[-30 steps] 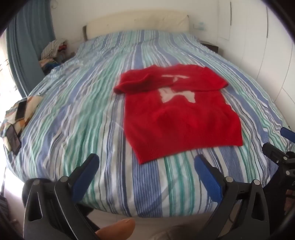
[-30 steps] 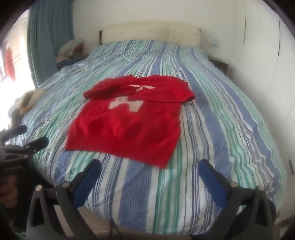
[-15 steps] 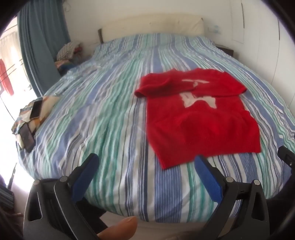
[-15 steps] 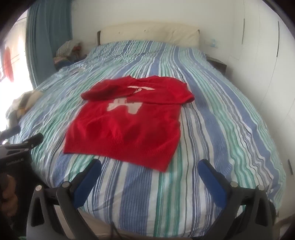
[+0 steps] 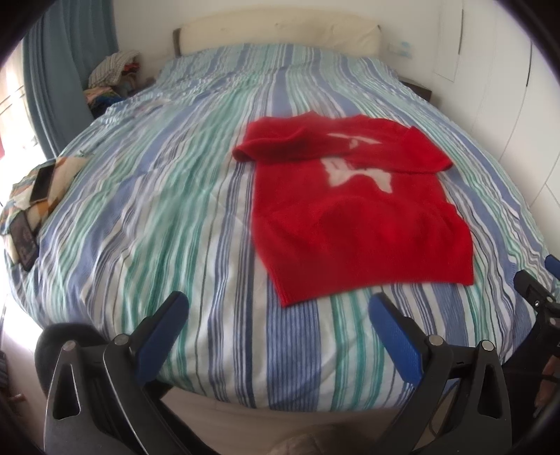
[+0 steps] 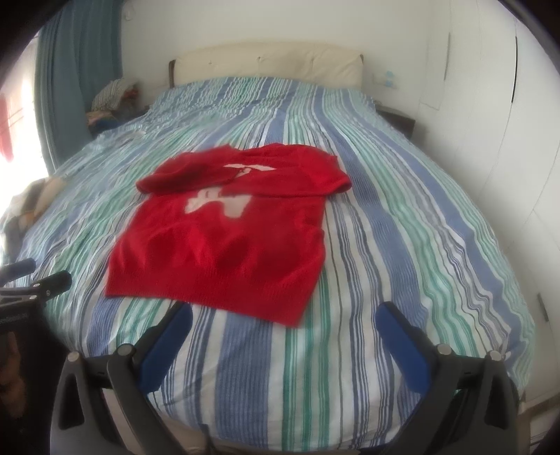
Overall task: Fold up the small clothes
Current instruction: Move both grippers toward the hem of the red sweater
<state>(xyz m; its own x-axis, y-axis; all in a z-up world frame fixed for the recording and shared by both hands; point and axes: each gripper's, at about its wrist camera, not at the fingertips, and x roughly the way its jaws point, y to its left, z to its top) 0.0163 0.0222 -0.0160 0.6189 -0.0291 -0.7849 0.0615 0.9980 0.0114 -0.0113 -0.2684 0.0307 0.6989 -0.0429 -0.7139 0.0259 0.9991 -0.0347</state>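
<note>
A small red sweater (image 5: 353, 210) with a white emblem lies flat on the striped bed, both sleeves folded across its chest. It also shows in the right wrist view (image 6: 227, 238). My left gripper (image 5: 276, 308) is open and empty, above the bed's near edge, a little short of the sweater's lower left corner. My right gripper (image 6: 283, 318) is open and empty, just short of the sweater's lower right hem. Each gripper's tips show at the edge of the other's view.
The bed (image 5: 157, 217) has a blue, green and white striped cover and a cream headboard (image 5: 276, 31). Phones lie on a patterned cloth (image 5: 35, 196) at the left edge. A clothes pile (image 5: 112, 70) and blue curtain stand far left. White wardrobe doors (image 6: 507, 122) line the right.
The left gripper's view has swung back leftwards, so the sweater sits nearer its centre. The right gripper has edged closer to the hem. The sweater has not moved.
</note>
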